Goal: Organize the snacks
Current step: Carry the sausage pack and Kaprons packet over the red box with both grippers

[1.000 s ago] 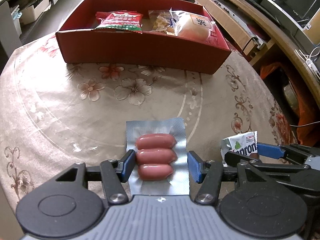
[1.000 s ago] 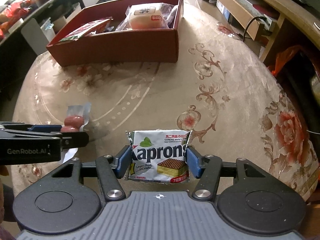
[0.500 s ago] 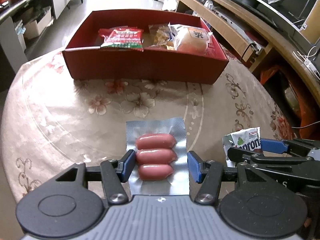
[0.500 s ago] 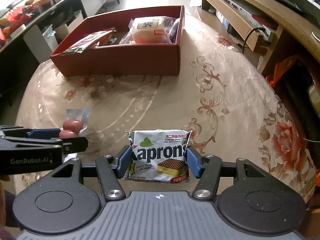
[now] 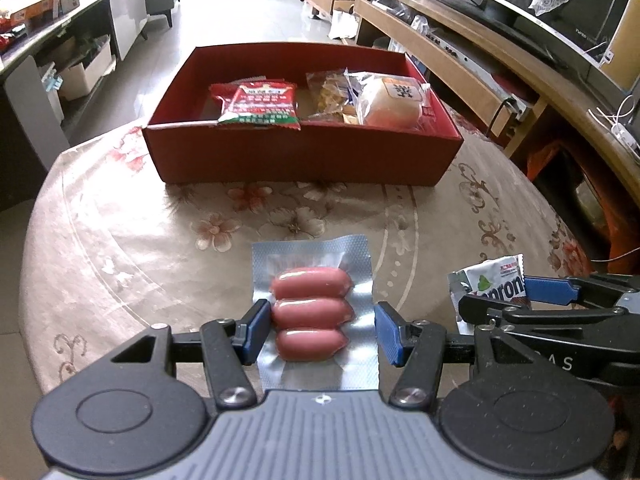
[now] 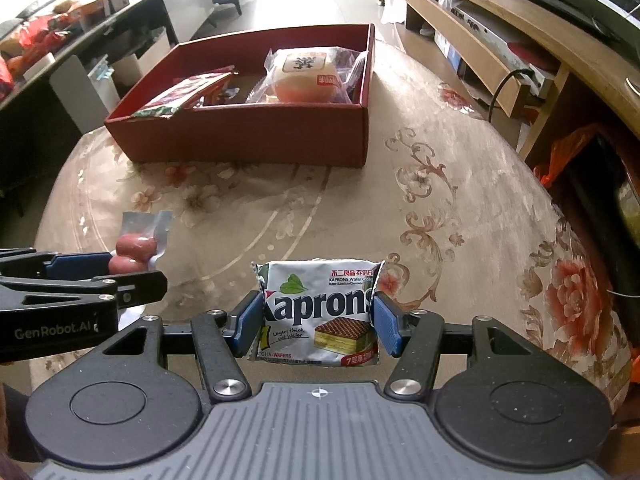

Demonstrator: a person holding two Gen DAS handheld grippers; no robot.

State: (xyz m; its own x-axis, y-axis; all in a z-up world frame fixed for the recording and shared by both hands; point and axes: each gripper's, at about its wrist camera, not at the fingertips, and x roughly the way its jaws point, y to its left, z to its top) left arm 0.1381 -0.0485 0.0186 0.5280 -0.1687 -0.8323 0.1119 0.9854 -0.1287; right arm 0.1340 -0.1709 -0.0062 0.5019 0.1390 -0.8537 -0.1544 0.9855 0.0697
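Both fingers [image 5: 256, 330] clamped on snack packs [image 5: 314, 312].

The right tool [image 6: 316, 322] grips a Kaprons wafer pack [image 6: 318, 316] above the flowered tablecloth [image 6: 460, 216].

Your left gripper [image 5: 316, 330] tilts steeply downward, its blue pads pressing both edges of the sausage pack [image 5: 310, 312] held between them. Your right gripper [image 6: 316, 322] sits just beside it at much the same downward pitch (the two nearly level with each other), jaws clamped on the sides of the Kaprons wafer packet [image 6: 320, 312]. From each wrist view, the other gripper shows side-on at the frame's edge, fingers pointing forward.
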